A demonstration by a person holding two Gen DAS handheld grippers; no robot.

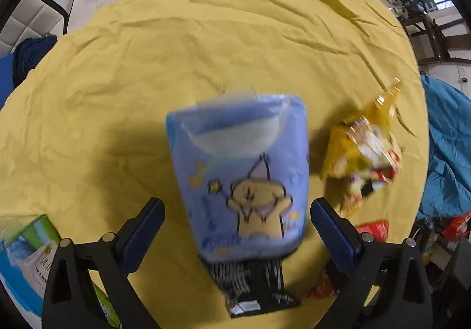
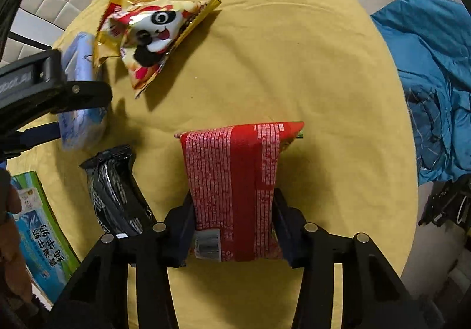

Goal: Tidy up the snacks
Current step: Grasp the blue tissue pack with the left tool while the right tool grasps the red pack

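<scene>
So, two tools at work over a round tabletop (image 2: 294,43) covered in a wrinkled yellow cloth. The right tool (image 2: 234,229) is pinched onto a red snack packet (image 2: 232,182), both pads pressed against its long sides near the barcode end. The packet's long axis is lined up straight ahead with the fingers, pointing toward the far edge of the tabletop. Whether it's lifted clear of the cloth can't really be told, though the shadow under it suggests it is.

The left tool (image 1: 237,229) is spread wide, jaws well apart, with a blue-purple cartoon pouch (image 1: 244,182) sitting between them. A gap is seen on both sides, so nothing is gripped there. The pouch is blurred, upright-ish, its length running away from the tool. Just below it, near the tool's base, a black snack packet (image 1: 253,285) is lying flat on the cloth.

A yellow panda snack bag (image 2: 147,34) is found crumpled toward the far left edge, just beside the pouch. A blue-green milk carton box (image 2: 44,229) is parked at the near left edge.

The key thing for the next move: the pouch is already dead centre ahead of the left tool, so probably only a squeeze is needed.
</scene>
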